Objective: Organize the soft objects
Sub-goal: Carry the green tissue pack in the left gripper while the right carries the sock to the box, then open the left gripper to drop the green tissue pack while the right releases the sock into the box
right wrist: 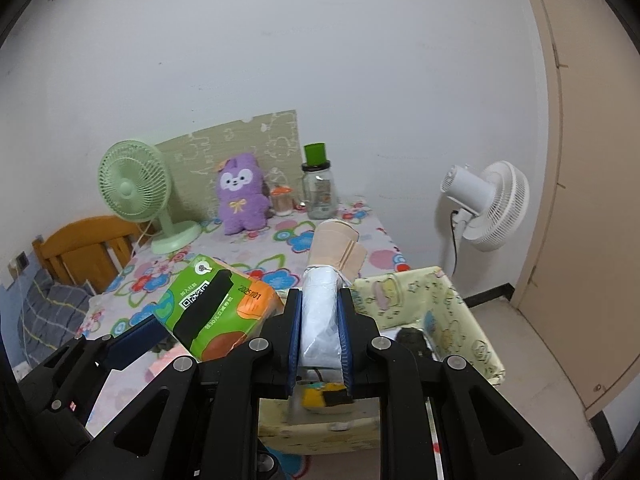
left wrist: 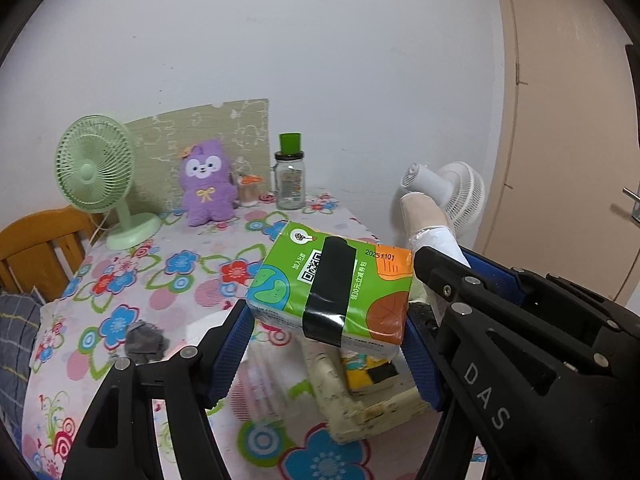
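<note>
My left gripper (left wrist: 328,316) is shut on a green tissue pack (left wrist: 332,288) wrapped with a black tape band, its blue pads pressing both sides. The pack hangs above the floral table, over the edge of a cream fabric basket (left wrist: 360,412). My right gripper (right wrist: 318,300) is shut on a white-wrapped roll (right wrist: 320,320) with a beige end that sticks out forward. It is right beside the left gripper, above the same basket (right wrist: 460,304). A yellow and black item (right wrist: 324,398) lies in the basket under the roll.
At the back of the floral table (left wrist: 180,264) stand a green desk fan (left wrist: 94,172), a purple plush (left wrist: 206,184) and a glass jar with a green lid (left wrist: 290,180). A grey cloth (left wrist: 144,342) lies near the front. A white fan (right wrist: 488,204) stands right, a wooden chair (left wrist: 36,248) left.
</note>
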A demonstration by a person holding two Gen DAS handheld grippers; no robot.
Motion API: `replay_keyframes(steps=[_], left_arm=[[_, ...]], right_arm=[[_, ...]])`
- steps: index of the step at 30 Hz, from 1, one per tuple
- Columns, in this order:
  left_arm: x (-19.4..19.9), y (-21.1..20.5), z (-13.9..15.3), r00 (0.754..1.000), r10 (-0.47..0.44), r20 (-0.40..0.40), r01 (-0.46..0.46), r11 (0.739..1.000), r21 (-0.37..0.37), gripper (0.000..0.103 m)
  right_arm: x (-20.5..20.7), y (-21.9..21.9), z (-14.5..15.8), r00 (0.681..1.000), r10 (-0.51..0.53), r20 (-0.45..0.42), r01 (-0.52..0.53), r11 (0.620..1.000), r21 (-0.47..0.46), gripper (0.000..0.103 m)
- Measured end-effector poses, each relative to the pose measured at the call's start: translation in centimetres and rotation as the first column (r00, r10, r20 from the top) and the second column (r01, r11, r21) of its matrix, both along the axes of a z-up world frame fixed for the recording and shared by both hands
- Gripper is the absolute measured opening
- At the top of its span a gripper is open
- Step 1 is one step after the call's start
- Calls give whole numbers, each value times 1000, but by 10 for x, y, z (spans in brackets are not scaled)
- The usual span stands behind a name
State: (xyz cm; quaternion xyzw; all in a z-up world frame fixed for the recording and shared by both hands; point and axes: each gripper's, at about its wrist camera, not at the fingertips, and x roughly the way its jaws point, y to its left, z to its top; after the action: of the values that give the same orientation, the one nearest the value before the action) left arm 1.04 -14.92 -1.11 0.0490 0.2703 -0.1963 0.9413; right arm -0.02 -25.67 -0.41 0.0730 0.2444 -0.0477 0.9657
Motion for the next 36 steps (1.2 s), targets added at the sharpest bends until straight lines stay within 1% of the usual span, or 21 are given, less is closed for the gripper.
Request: replay_keyframes(steps=[6,14,22,25,27,33,36], left_arm=[[5,-24,-7,999,-44,-9,44,999,11,74],[13,-52,-22,995,-94,-41,95,995,26,74],[24,-71,-39,987,-121,-102,126,991,48,76],[28,-77,-46,982,-129,-136,138,989,55,78],[31,-79,-50,978,-138,-158,148,987,55,82],[35,-80,-54,979,-118,-165,131,989,75,90],[38,-78,-54,981,-104,-164,119,989,88,93]], right_arm=[[1,-23,-9,999,-36,-11,36,999,17,19],[7,-49,-24,996,-81,-43,82,996,24,19],[17,-68,-41,991,-101,-86,105,993,44,19],[19,-74,-48,989,-106,-102,112,993,49,19],[21,-76,-51,988,-107,-110,113,992,55,19],[25,-80,-58,987,-104,-121,113,991,70,19],[27,-80,-59,988,-94,-122,105,991,81,19]])
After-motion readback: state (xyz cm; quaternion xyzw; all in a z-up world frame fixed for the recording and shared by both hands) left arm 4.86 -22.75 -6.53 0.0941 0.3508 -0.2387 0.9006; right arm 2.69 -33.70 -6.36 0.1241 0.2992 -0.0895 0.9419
